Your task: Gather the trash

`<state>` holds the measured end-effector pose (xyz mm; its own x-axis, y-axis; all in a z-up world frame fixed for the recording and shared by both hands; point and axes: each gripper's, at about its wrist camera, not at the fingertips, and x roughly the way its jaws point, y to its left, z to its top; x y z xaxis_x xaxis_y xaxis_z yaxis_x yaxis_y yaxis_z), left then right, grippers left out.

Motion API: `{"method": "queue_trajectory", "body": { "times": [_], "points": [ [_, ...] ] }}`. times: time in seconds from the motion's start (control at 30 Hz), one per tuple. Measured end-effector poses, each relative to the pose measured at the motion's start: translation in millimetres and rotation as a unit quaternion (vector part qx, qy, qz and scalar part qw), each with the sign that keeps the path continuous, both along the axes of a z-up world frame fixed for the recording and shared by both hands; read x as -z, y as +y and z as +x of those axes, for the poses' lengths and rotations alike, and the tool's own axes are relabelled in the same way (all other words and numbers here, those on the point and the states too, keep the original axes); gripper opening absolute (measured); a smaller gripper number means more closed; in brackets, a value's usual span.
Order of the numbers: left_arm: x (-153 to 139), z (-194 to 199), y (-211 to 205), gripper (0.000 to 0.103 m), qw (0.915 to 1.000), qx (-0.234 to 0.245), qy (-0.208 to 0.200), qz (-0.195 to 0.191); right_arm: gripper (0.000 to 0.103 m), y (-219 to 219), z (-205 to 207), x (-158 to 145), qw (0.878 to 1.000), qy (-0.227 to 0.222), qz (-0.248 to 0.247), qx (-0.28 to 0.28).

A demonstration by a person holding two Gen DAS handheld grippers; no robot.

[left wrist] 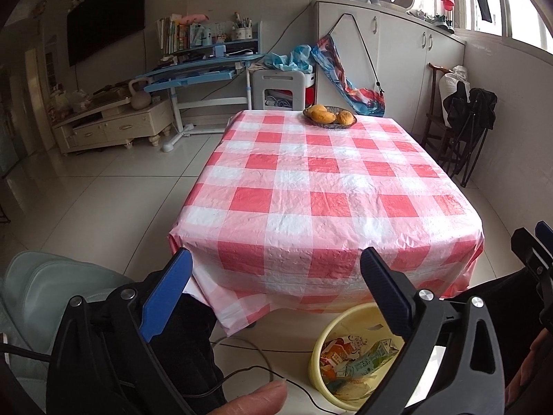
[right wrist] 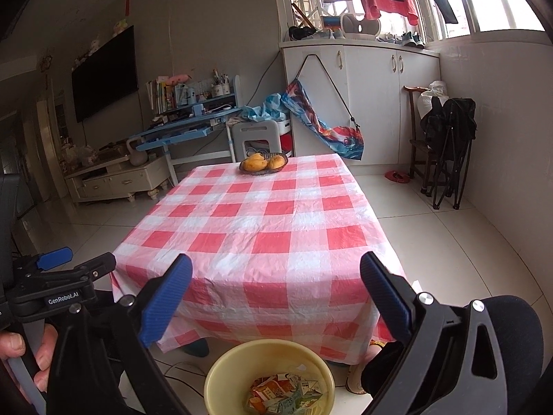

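**Trash in the bin, both grippers empty above it**

Trash, a heap of crushed drink cartons, lies in the bottom of the yellow bin, which stands on the floor just in front of the near edge of the tabletop. The checked cloth on the tabletop carries only a fruit bowl at its far end; no loose trash shows on it in either view.

Left gripper: jaws spread wide, nothing between them. In its own view the bin lies low and to the right, partly hidden behind the right-hand finger. A fingertip of the person's hand shows at the bottom edge.

Right gripper: jaws likewise wide apart and empty. The bin sits directly below and between its fingers, so this gripper stands more squarely over the opening than the left one, which appears at the left edge of the right wrist view.

Both grippers point forward and downward across the near edge of the tabletop. The cartons lie jumbled, with no single long axis to be read.

Judgement: with the cartons in the bin and the cloth bare of litter, the collecting appears complete or nearly so. Any further piece would have to lie outside these views; none can be confirmed here.
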<state>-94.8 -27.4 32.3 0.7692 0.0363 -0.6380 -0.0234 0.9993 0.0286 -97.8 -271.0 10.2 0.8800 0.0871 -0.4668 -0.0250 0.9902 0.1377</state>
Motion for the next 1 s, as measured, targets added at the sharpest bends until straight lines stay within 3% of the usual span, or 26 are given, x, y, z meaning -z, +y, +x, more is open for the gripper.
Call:
{"method": "queue_trajectory", "body": {
  "times": [1.0],
  "points": [
    [-6.0,-8.1,-6.4,0.096,0.9996,-0.002,-0.026,0.012,0.095,4.8,-0.8,0.0,1.0,-0.001,-0.014,-0.002]
  ]
}}
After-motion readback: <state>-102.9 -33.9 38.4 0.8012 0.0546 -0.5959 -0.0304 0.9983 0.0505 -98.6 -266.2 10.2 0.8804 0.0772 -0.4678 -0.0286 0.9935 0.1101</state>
